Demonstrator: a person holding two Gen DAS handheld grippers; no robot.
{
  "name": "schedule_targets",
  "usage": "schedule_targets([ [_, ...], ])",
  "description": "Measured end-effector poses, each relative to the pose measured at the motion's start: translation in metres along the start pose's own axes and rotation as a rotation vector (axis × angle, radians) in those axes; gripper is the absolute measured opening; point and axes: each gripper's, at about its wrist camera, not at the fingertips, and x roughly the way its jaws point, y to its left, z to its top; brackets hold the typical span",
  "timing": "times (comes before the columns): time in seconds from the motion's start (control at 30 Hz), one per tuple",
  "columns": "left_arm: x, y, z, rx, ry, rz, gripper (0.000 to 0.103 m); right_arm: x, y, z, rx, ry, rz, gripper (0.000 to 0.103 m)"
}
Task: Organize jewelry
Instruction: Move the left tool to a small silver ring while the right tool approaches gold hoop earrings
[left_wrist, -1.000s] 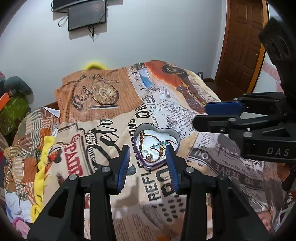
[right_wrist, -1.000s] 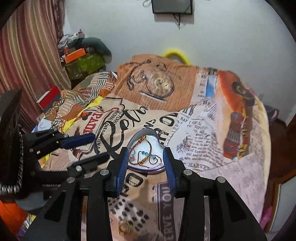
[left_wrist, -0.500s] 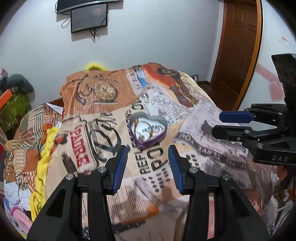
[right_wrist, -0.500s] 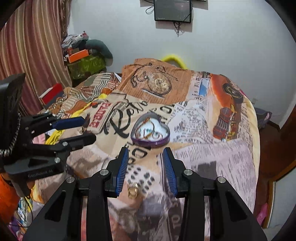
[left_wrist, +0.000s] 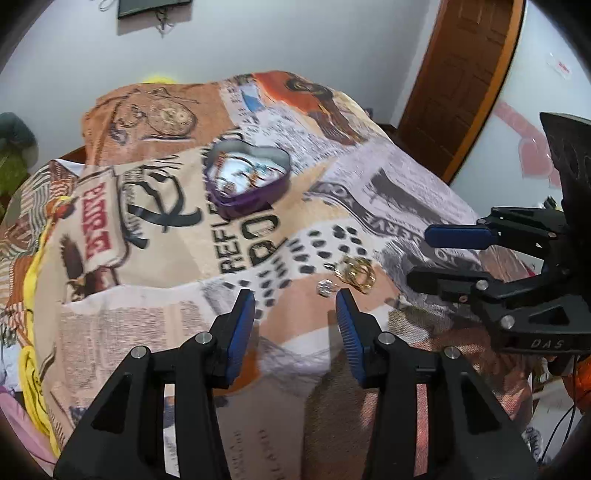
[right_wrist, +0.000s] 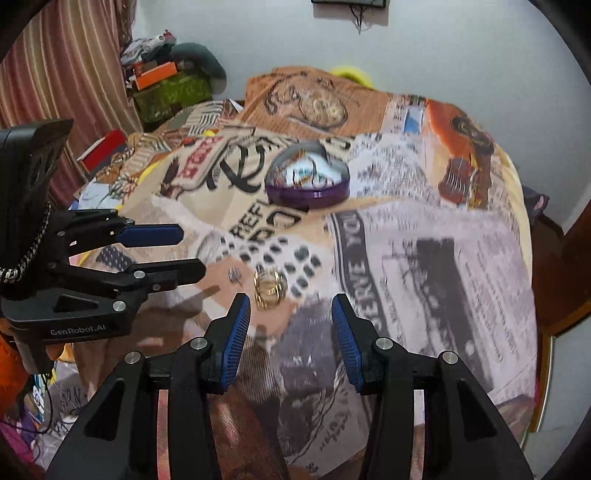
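Left gripper: jaws apart, empty.
Right gripper: jaws apart, empty.
Gold rings: on bedspread, just beyond right gripper's left finger; right nearer.
Tin: far, holding jewelry.

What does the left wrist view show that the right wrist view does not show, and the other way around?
Only the left wrist view shows the brown wooden door and the pink shapes on the wall beside it.

Only the right wrist view shows the striped curtain and the cluttered pile with an orange box.

Both show the purple heart-shaped tin on the printed blanket, the gold rings and the small silver piece lying outside it, and both open tools: the left tool and the right tool.
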Motion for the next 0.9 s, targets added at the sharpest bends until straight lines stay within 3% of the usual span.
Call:
schedule_targets([
  [0.23, 0.017, -0.014, 0.006, 0.045, 0.011, -0.032, 0.033, 0.007, -0.005, -0.010, 0.008, 0.027, 0.007, 0.042],
  [0.47, 0.031, -0.013, 0.006, 0.058, 0.008, -0.032, 0.013, 0.012, 0.003, -0.008, -0.030, 0.007, -0.010, 0.042],
  [0.9, 0.009, 0.007, 0.001, -0.018, -0.044, -0.072, 0.012, 0.029, 0.017, 0.007, -0.090, 0.039, 0.037, 0.042],
])
